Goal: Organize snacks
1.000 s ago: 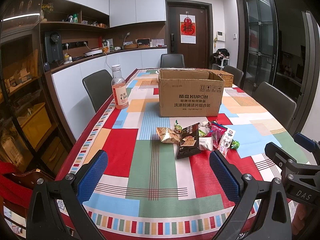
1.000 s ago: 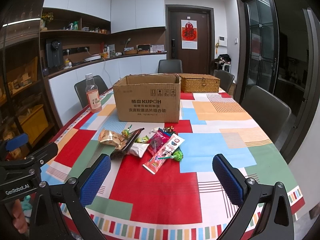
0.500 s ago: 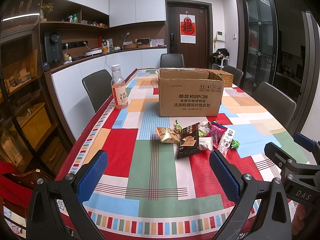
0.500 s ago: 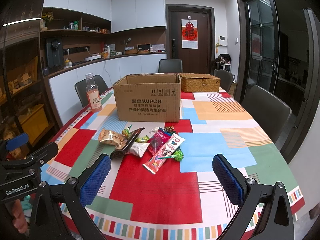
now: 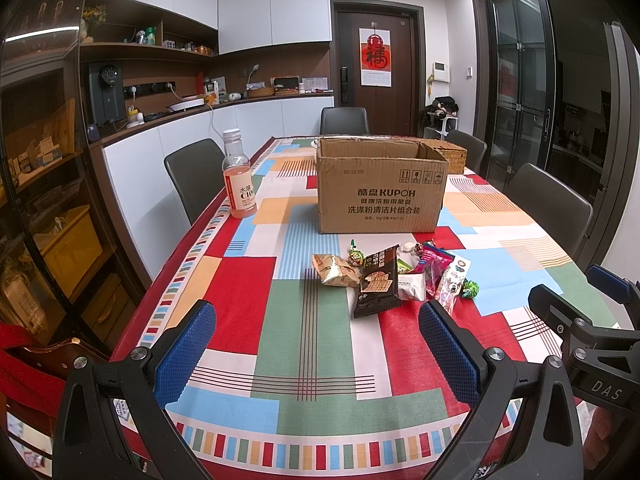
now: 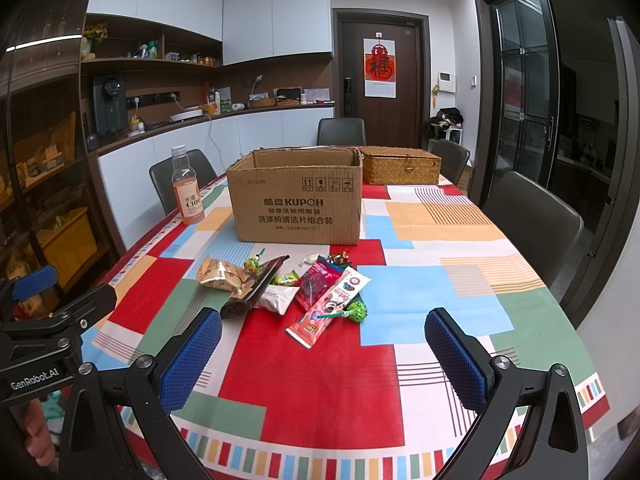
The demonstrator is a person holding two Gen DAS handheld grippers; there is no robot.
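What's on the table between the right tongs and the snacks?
Nothing. In the right wrist view, only bare tablecloth lies between the open right tongs and the snack pile.

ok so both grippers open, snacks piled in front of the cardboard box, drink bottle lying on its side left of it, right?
Not quite: the drink bottle stands upright, as the left wrist view shows. The rest holds: left gripper and right gripper open, snacks piled before the cardboard box.

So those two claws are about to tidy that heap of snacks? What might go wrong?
The snacks overlap in a loose heap, so a pinch at one wrapper may drag or catch its neighbours. The small green lollipop lies near the right gripper and could roll away if nudged. The pink drink bottle stands upright near the table edge on the left gripper's side; a wide swing might topple it.
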